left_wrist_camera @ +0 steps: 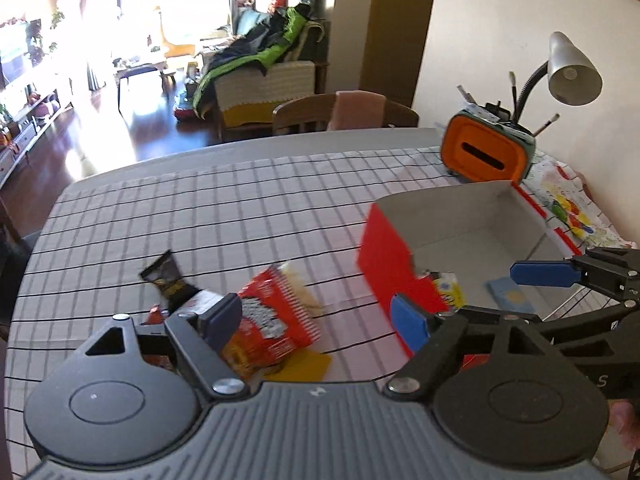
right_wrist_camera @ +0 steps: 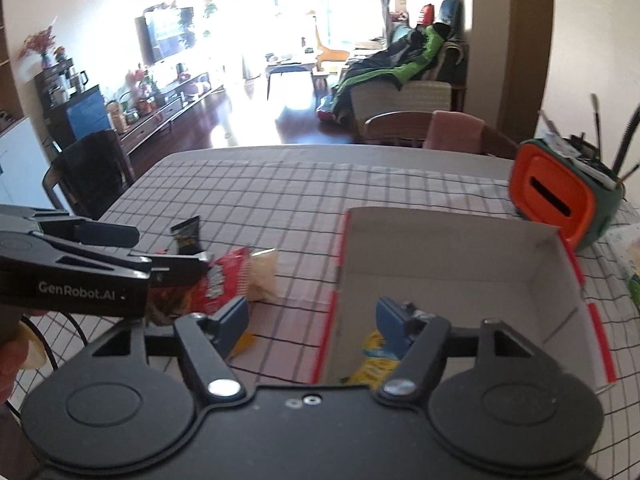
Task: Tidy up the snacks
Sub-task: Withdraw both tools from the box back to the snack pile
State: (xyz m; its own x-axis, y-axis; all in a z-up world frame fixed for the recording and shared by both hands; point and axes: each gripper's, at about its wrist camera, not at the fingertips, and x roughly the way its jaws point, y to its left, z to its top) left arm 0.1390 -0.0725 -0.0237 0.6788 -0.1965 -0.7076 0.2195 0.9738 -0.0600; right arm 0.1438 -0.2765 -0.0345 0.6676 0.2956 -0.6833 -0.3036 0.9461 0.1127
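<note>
A red box (left_wrist_camera: 384, 256) with a white inside stands open on the checked tablecloth; it also shows in the right wrist view (right_wrist_camera: 460, 264). It holds a yellow packet (left_wrist_camera: 450, 290) (right_wrist_camera: 374, 364) and a blue packet (left_wrist_camera: 510, 296). A red snack bag (left_wrist_camera: 272, 316) (right_wrist_camera: 222, 280) lies left of the box, with a black packet (left_wrist_camera: 170, 278) (right_wrist_camera: 188, 236) behind it and a yellow packet (left_wrist_camera: 300, 366) under its near edge. My left gripper (left_wrist_camera: 320, 320) is open above the red bag. My right gripper (right_wrist_camera: 312, 320) is open and empty over the box's near left wall.
An orange and green holder (left_wrist_camera: 486, 152) (right_wrist_camera: 556, 196) with pens stands behind the box, with a desk lamp (left_wrist_camera: 572, 68) beside it. A printed paper (left_wrist_camera: 568, 204) lies right of the box. Wooden chairs (left_wrist_camera: 340, 114) stand at the table's far edge.
</note>
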